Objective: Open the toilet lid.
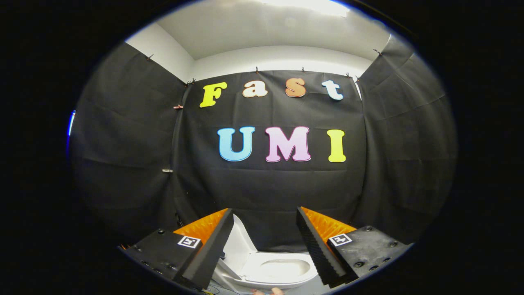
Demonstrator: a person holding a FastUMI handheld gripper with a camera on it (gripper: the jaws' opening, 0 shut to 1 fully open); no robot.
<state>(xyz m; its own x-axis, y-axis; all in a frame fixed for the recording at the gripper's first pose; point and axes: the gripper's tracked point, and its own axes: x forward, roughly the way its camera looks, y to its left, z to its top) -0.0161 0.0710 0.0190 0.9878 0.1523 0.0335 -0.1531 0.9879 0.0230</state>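
At the very bottom, between my fingers, a sliver of a fingertip (277,291) pokes in, cut off so that little more can be told. My claw (265,215) hangs with its two ridged wedge fingers (313,250) spread wide apart, gripping nothing and touching nothing; each finger carries a small square black-and-white marker tag (189,241) on its mount.

In the gap between the fingers, and lower than them, sits the white glossy ceramic toilet (282,282), its front rim hidden by the fingers on both sides. The oval bowl (284,268) lies exposed, and what I can see of its inside looks plain white; whether water stands in it is hard to make out. The white plastic toilet lid (239,246) stands raised, leaning toward my left finger, partly covered by that finger's tip.

Beyond the toilet hangs the creased black cloth wall (266,188) of the booth, pinned along its top edge with small clips. Above it, a white wall (282,59) curves up to a bright ceiling (270,24).
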